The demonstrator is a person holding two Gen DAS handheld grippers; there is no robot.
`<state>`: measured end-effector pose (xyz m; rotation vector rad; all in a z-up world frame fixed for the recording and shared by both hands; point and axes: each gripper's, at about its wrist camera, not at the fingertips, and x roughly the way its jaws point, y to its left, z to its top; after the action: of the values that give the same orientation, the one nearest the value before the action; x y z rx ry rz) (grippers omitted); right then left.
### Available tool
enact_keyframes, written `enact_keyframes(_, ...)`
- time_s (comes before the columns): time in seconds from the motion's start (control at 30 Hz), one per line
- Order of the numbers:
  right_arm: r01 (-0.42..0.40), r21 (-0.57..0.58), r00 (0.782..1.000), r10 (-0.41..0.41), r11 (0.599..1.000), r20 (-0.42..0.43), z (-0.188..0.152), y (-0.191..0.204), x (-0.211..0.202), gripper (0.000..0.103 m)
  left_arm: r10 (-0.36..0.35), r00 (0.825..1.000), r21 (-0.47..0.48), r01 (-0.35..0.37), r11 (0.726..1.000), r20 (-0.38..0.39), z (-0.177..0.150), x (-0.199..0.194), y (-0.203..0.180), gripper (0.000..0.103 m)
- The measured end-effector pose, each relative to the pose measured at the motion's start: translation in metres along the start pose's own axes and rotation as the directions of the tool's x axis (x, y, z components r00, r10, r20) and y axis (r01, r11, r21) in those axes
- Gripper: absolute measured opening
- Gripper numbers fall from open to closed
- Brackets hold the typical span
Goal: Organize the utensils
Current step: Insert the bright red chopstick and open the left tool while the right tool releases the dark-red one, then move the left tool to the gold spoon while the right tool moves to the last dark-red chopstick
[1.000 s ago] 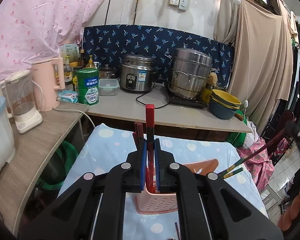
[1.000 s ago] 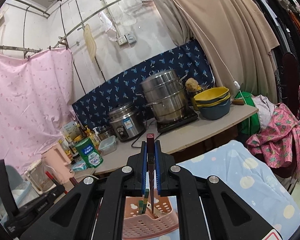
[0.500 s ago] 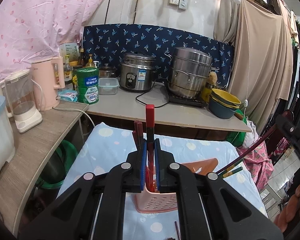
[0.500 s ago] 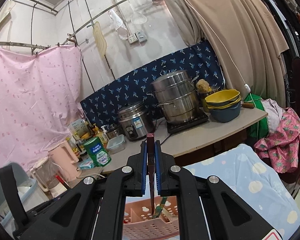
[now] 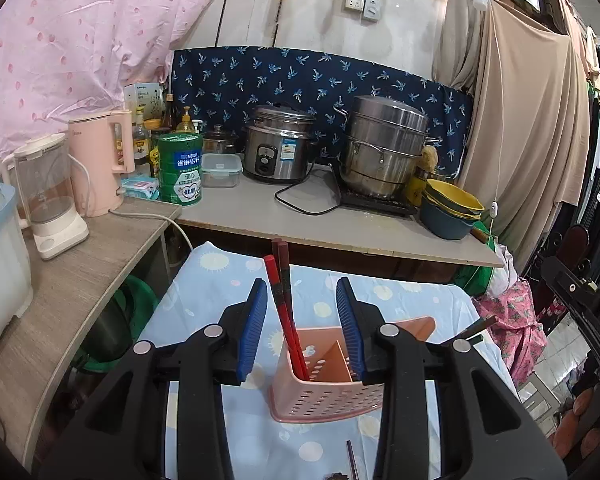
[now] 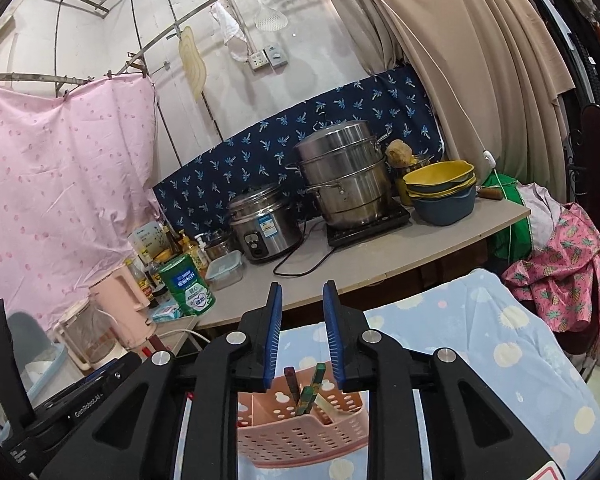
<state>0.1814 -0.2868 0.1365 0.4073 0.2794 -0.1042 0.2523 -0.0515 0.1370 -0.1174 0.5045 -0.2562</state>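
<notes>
A pink slotted utensil basket (image 5: 324, 396) stands on the blue dotted tablecloth (image 5: 204, 312). Red chopsticks (image 5: 282, 304) stand in its left compartment and lean left. My left gripper (image 5: 302, 330) is opening, its blue pads apart on either side of the chopsticks and not touching them. In the right wrist view the basket (image 6: 300, 436) holds a dark red chopstick (image 6: 290, 380) and green chopsticks (image 6: 313, 386). My right gripper (image 6: 303, 336) is opening just above them with nothing between its pads.
Behind the table runs a counter (image 5: 332, 228) with a rice cooker (image 5: 278, 144), a steel steamer pot (image 5: 382, 148), stacked bowls (image 5: 450, 208), a green tin (image 5: 180, 168) and a pink kettle (image 5: 100, 160). A thin utensil (image 5: 352, 460) lies on the cloth in front of the basket.
Both grippers went from shut to open. The red chopstick in the left jaws dropped into the basket and leans left; the dark red one in the right jaws dropped in too.
</notes>
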Motion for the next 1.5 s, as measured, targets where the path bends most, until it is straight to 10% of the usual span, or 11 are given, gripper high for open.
enact_keyframes(0.83,-0.025,-0.018,0.974,0.02,1.0,-0.227,-0.093,-0.008,-0.063,0.029,0.01,0.991,0.046,-0.003,0.999,-0.136,-0.072,-0.031,-0.005,0.036)
enact_keyframes(1.5,-0.029,-0.171,0.829,-0.071,0.985,-0.554,-0.241,-0.02,-0.096,0.029,0.042,0.921,0.056,-0.022,0.998,-0.386,-0.19,-0.037,0.016,0.039)
